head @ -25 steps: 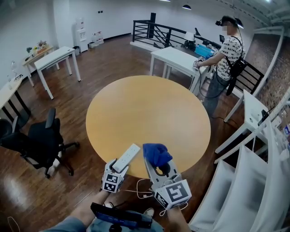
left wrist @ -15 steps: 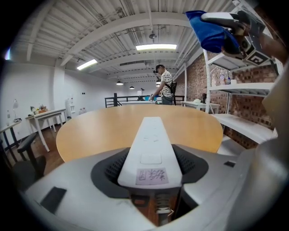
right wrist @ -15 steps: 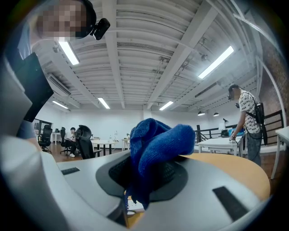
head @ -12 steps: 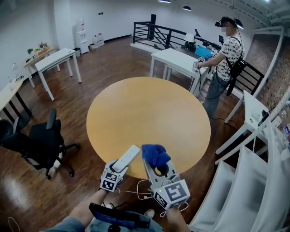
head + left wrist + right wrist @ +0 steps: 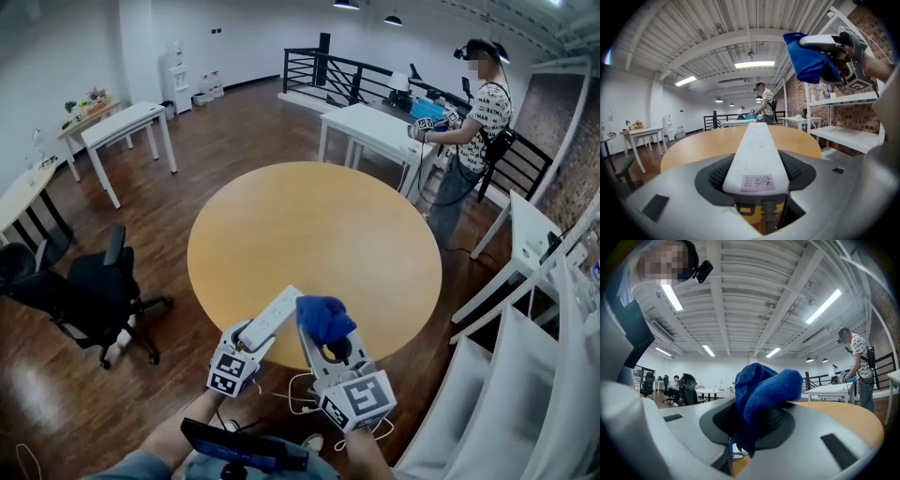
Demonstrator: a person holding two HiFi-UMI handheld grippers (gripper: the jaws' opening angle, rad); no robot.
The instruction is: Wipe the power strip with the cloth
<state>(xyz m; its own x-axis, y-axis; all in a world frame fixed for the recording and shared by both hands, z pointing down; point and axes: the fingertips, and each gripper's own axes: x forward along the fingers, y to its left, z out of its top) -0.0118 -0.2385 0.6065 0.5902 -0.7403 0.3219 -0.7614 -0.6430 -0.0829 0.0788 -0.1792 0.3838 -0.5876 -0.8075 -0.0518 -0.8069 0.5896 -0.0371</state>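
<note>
grips the white power strip [image 5: 757,150] by its near end in the left gripper [image 5: 249,342], jaws just closed in a little and pressing on both sides of the body, so the long socket face looks up and the free end points toward the far side. holds it apparently raised off the round table [image 5: 309,225], above the near edge, probably to leave top and sides free for wiping, with the white cord [image 5: 292,401] hanging loose below toward the person's lap. holds the blue cloth [image 5: 759,385] bunched in the right gripper [image 5: 328,339], jaws clenched on the lower folds, with a thick wad standing out in front to serve as a pad. places this wad just right of the strip and a little higher, near but apart as far as visible. seems ready for a first stroke along the top face.
</note>
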